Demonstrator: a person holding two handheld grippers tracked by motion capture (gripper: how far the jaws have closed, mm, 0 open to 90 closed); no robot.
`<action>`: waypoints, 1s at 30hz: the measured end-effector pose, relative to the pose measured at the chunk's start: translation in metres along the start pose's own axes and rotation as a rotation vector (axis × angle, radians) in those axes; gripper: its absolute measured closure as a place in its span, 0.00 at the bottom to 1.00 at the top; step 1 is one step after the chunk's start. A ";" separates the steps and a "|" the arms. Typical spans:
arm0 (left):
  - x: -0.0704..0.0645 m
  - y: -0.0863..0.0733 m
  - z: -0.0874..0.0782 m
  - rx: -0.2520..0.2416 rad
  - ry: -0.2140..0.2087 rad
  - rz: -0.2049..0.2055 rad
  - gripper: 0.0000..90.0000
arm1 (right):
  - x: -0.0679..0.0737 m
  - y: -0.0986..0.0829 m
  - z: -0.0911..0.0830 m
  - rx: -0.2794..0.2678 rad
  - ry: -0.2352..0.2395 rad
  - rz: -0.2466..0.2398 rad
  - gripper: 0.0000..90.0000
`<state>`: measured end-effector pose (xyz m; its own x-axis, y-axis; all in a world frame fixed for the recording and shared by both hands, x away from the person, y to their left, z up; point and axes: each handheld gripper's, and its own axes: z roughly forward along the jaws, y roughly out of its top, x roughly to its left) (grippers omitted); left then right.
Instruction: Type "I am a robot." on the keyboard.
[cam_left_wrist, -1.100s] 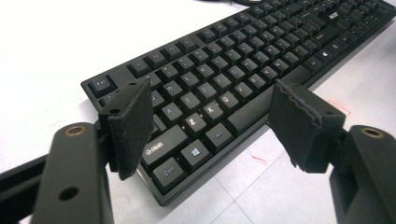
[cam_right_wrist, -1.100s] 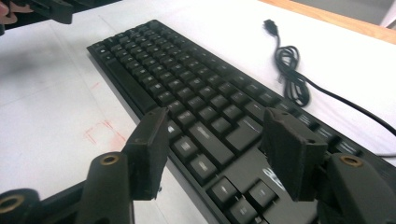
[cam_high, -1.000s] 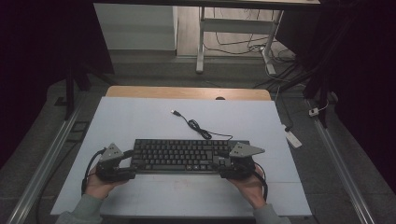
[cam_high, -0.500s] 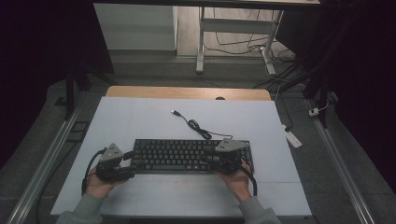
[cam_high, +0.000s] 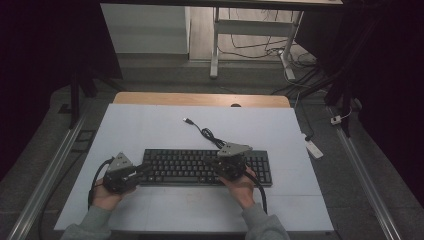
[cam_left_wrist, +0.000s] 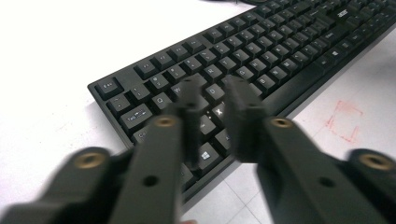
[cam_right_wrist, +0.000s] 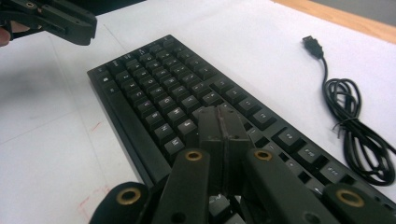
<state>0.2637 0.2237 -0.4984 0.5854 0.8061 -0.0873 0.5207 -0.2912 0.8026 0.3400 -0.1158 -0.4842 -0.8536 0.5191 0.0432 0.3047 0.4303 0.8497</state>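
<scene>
While left gripper (cam_left_wrist: 212, 100) jaws spread over keyboard (cam_left_wrist: 261, 56), right gripper (cam_right_wrist: 223, 122) jaws pressed together.

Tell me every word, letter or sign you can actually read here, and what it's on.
"Esc", on the corner key of the black keyboard.
"Tab", on a key near the left tool.
"Q", on a key.
Windows logo, on a bottom-row key.
Other key legends: too blurred or small.

Keyboard (cam_high: 200, 167) on white table (cam_high: 150, 130)
</scene>
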 end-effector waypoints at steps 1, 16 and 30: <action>0.001 0.000 0.002 0.009 0.006 -0.001 0.94 | 0.000 0.000 0.003 0.004 -0.002 0.006 0.99; 0.009 -0.005 0.022 0.110 0.038 -0.015 0.99 | 0.002 0.008 0.033 0.068 -0.001 -0.004 0.99; 0.011 -0.009 0.027 0.147 0.034 -0.022 0.98 | 0.000 0.008 0.051 0.113 -0.010 0.003 0.99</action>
<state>0.2819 0.2211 -0.5221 0.5528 0.8293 -0.0813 0.6199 -0.3441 0.7052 0.3641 -0.0748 -0.5043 -0.8487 0.5273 0.0402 0.3533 0.5087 0.7851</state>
